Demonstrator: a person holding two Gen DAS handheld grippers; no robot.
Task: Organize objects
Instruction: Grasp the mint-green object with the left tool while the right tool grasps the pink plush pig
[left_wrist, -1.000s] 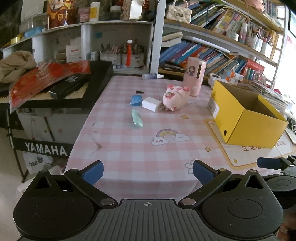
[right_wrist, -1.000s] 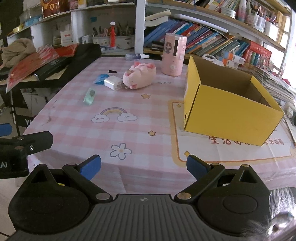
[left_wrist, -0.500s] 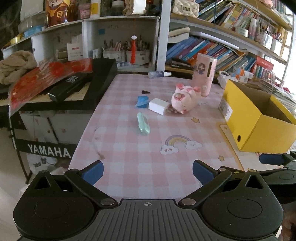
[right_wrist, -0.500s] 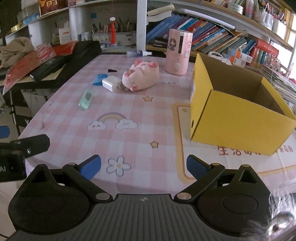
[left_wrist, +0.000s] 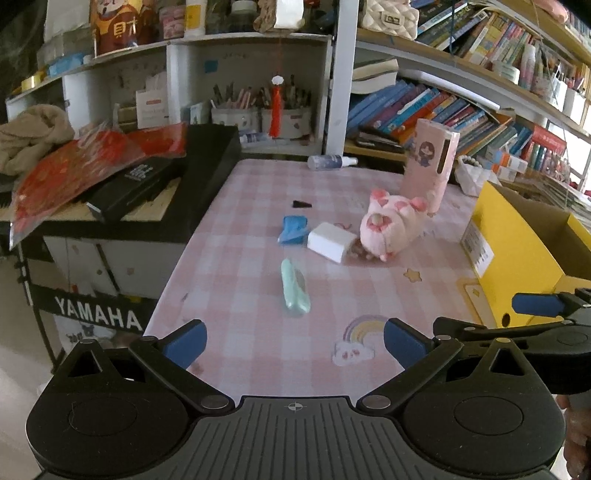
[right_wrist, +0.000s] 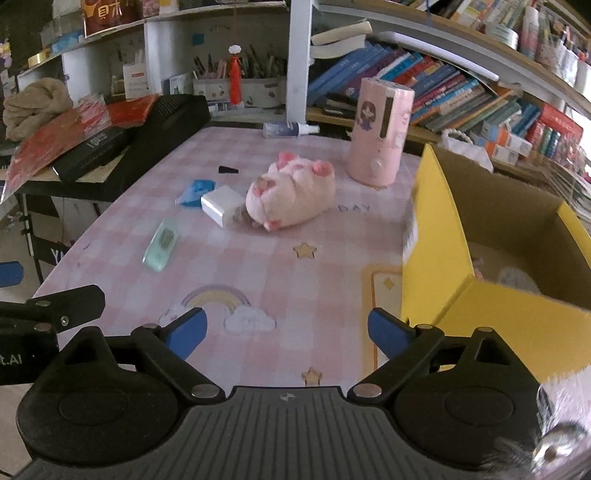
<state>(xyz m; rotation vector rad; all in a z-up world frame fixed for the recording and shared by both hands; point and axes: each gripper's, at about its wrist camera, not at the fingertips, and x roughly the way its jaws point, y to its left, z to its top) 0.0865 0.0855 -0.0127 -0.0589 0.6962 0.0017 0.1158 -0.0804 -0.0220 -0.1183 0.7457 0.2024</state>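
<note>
— Both tools? Left tool (left_wrist: 294, 339) has its blue pads spread wide with nothing between them. Right tool (right_wrist: 286, 330) also stands apart and empty, its jaws having just been narrowing a little.

— Where are the things?

— On the pink checked surface (right_wrist: 280, 266): a mint-green case (left_wrist: 294, 288), a white block (left_wrist: 330, 242) touching a pink plush pig (right_wrist: 291, 197), a blue packet (left_wrist: 293, 229) just beside the block. A pink canister (right_wrist: 380, 133) stands upright behind the pig; the yellow box (right_wrist: 436, 254) sits open to the right.

— Any writing?

— "YAMAHA" (left_wrist: 98, 317) on the keyboard stand at left; "DAY" (right_wrist: 354, 208) printed on the cloth.
</note>
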